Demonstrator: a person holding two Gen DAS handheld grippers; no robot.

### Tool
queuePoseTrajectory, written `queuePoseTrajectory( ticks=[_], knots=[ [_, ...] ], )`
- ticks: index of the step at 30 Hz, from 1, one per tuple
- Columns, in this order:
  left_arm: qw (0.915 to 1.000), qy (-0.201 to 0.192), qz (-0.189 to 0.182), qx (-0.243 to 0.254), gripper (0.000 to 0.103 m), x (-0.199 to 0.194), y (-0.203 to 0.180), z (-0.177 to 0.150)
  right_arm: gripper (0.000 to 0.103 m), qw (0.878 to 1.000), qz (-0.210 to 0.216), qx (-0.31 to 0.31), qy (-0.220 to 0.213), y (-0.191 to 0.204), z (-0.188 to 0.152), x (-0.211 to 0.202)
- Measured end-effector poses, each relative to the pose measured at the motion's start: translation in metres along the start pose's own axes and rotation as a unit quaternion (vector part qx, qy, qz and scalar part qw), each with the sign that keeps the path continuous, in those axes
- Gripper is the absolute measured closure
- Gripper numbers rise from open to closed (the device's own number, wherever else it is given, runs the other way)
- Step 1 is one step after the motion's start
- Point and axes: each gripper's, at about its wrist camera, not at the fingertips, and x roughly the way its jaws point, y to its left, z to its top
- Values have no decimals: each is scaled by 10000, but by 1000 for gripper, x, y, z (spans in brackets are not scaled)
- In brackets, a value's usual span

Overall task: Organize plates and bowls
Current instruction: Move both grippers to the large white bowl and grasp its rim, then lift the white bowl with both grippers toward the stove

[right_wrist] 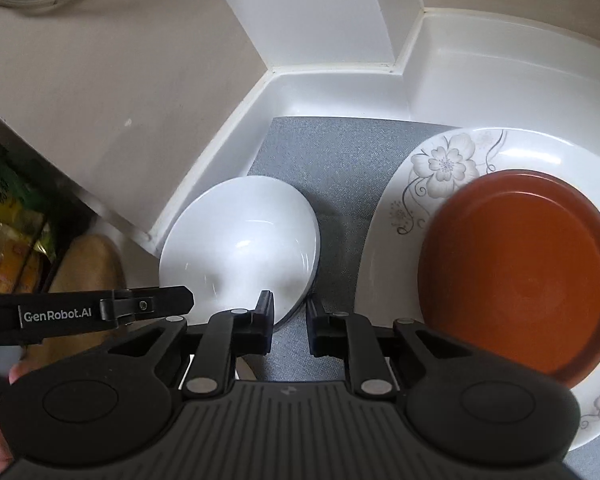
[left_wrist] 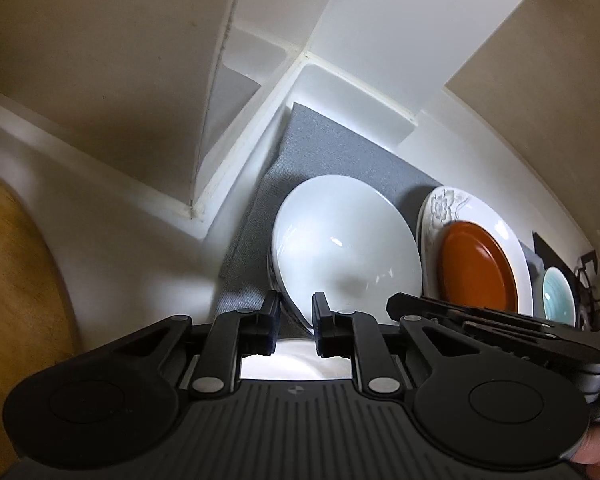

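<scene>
A white bowl [left_wrist: 344,240] [right_wrist: 244,248] sits on a grey mat [left_wrist: 332,152] [right_wrist: 340,160] in a white corner. My left gripper [left_wrist: 297,316] straddles the bowl's near rim, one finger inside and one outside, apparently shut on it. To the right, an orange plate [left_wrist: 478,268] [right_wrist: 520,276] lies on a white floral plate [left_wrist: 444,204] [right_wrist: 440,160]. My right gripper [right_wrist: 289,312] hovers over the mat between the bowl and the floral plate, jaws slightly apart and empty. A small teal bowl [left_wrist: 558,296] sits at the far right.
White walls [right_wrist: 340,88] enclose the mat at the back and left. A wooden round board [left_wrist: 16,280] is at left. Yellow food packets [right_wrist: 8,216] lie at far left. The left gripper's body [right_wrist: 100,308] crosses the right wrist view.
</scene>
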Motion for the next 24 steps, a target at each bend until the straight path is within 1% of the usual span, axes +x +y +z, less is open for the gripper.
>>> queuePoseTrajectory(
  ticks=[3,7,9,10,11,13,14,16,22,24],
  knots=[
    [9999,55,2,-151,85,8,7,9,82,9999,-75,-67,19,3,6,5],
    [9995,-19,45,-314,85,16,13,20,78,9998,-173,-40,51,5,9,11],
    [9991,-23,91,-412,85,19,17,23,69,9998,-171,37,56,4,9,14],
    [9989,-7,98,-452,85,20,18,23,61,9997,-219,68,76,3,8,16],
    [9989,10,97,-467,85,21,18,23,59,9996,-252,87,109,2,7,19],
    [9991,40,128,-395,86,23,16,22,59,9997,-213,98,65,2,6,21],
    [9992,54,149,-375,90,23,15,21,61,9997,-204,133,51,2,5,22],
    [9993,28,212,-306,91,23,9,19,78,9997,-197,176,1,1,4,22],
    [9993,-26,271,-263,91,14,2,17,81,9991,-140,392,-93,-3,3,13],
    [9993,-88,293,-214,91,8,-1,16,81,9993,-151,290,-175,1,6,9]
  ],
)
